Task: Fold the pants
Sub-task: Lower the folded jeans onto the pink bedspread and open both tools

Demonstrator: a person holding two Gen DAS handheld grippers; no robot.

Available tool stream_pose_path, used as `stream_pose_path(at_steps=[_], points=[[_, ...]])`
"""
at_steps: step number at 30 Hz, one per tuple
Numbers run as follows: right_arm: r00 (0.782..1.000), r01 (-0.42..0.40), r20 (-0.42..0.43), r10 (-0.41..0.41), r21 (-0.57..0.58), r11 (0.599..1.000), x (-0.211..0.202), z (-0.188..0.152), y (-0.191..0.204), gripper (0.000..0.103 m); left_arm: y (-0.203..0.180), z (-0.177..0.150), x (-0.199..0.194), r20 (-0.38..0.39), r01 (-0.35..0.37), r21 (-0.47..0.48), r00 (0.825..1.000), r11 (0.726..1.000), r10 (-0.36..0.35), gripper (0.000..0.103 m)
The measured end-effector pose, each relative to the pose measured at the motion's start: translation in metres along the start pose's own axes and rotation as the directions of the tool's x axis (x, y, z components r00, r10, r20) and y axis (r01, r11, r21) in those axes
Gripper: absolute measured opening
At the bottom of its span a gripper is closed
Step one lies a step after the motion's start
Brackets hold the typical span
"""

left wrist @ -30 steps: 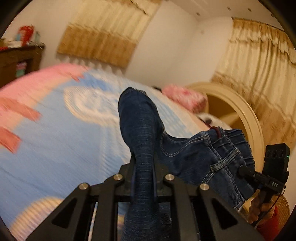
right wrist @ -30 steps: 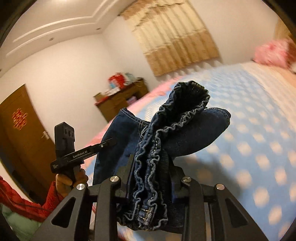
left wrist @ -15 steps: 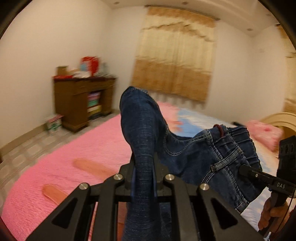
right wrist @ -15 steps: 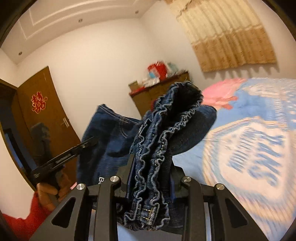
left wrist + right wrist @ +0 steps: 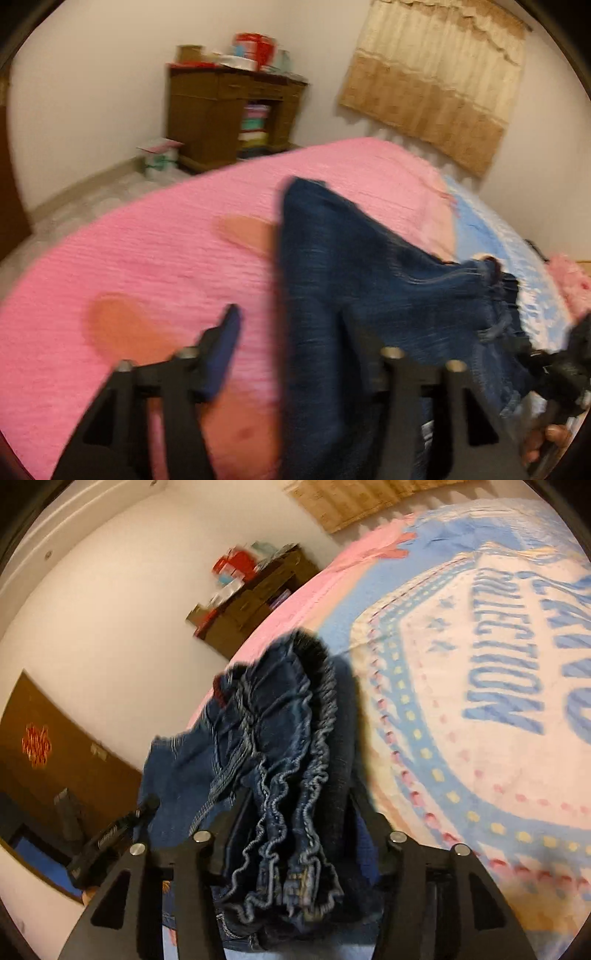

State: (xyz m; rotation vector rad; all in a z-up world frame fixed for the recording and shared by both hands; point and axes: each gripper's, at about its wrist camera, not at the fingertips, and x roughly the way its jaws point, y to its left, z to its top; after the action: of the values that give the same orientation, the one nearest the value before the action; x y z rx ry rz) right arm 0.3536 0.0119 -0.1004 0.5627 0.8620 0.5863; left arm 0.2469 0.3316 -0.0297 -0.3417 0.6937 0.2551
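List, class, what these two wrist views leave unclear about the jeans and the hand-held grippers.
- Left wrist view: the jeans cover the left hand-held gripper's right finger; motion blur hides any contact.
- Right wrist view: the bunched waistband hides the right hand-held gripper's pads.
- Both views: the jeans' lower part is cut off by the bottom edge.

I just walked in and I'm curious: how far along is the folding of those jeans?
Early. The jeans are bunched, no flat fold showing. The right gripper grips the gathered waistband; the left gripper looks open. Left: spreading and folding on the bed.
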Motion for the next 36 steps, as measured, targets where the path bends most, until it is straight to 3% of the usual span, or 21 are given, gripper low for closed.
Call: stream_pose_path(at_steps=[2, 4, 5, 8, 10, 12, 14, 17, 21, 23, 28, 32, 36], points=[[0.990, -0.002, 0.138, -0.009, 0.081, 0.997, -0.029, -0.002, -0.007, 0.053, 0.013, -0.003, -0.028, 0.070, -0.035, -0.028, 0.997, 0.999, 0.037, 0.075], [0.961, 0.004, 0.272, -0.046, 0.154, 0.988, -0.070, -0.013, -0.009, 0.053, 0.017, -0.011, -0.050, 0.111, -0.073, -0.033, 0.991, 0.997, 0.076, 0.082], [0.954, 0.025, 0.292, -0.068, 0.148, 0.989, -0.082, -0.018, -0.004, 0.053, 0.016, -0.016, -0.062, 0.132, -0.090, -0.027, 0.987, 0.996, 0.093, 0.083], [0.959, 0.065, 0.272, -0.081, 0.065, 0.996, -0.107, -0.040, 0.029, 0.053, -0.001, -0.039, -0.094, 0.162, -0.082, 0.025, 0.984, 0.996, 0.077, 0.084], [0.964, 0.087, 0.253, -0.086, 0.008, 0.996, -0.117, -0.057, 0.057, 0.055, -0.015, -0.056, -0.106, 0.158, -0.076, 0.064, 0.985, 0.995, 0.065, 0.092], [0.963, 0.115, 0.248, -0.102, -0.040, 0.993, -0.126, -0.077, 0.078, 0.071, -0.025, -0.068, -0.118, 0.159, -0.064, 0.092, 0.986, 0.994, 0.049, 0.096], [0.950, 0.165, 0.280, -0.138, -0.076, 0.983, -0.139, -0.101, 0.102, 0.080, -0.034, -0.082, -0.136, 0.174, -0.052, 0.122, 0.984, 0.991, 0.030, 0.098], [0.902, 0.271, 0.375, -0.214, -0.106, 0.957, -0.153, -0.142, 0.124, 0.091, -0.044, -0.102, -0.155, 0.187, -0.056, 0.141, 0.982, 0.989, 0.029, 0.103], [0.842, 0.378, 0.479, -0.250, -0.193, 0.905, -0.170, -0.172, 0.144, 0.091, -0.052, -0.115, -0.168, 0.166, -0.037, 0.159, 0.986, 0.987, 0.010, 0.103], [0.824, 0.408, 0.511, -0.245, -0.235, 0.882, -0.175, -0.175, 0.149, 0.091, -0.055, -0.119, -0.174, 0.181, -0.058, 0.171, 0.983, 0.984, 0.027, 0.103], [0.809, 0.431, 0.526, -0.263, -0.227, 0.873, -0.188, -0.172, 0.160, 0.091, -0.058, -0.127, -0.188, 0.203, -0.119, 0.191, 0.976, 0.974, 0.079, 0.103], [0.798, 0.411, 0.561, -0.219, -0.242, 0.879, -0.204, -0.177, 0.177, 0.091, -0.059, -0.127, -0.206, 0.253, -0.161, 0.195, 0.961, 0.968, 0.109, 0.103], [0.807, 0.407, 0.556, -0.201, -0.276, 0.871, -0.209, -0.182, 0.189, 0.091, -0.057, -0.125, -0.212, 0.256, -0.170, 0.168, 0.959, 0.971, 0.123, 0.103]])
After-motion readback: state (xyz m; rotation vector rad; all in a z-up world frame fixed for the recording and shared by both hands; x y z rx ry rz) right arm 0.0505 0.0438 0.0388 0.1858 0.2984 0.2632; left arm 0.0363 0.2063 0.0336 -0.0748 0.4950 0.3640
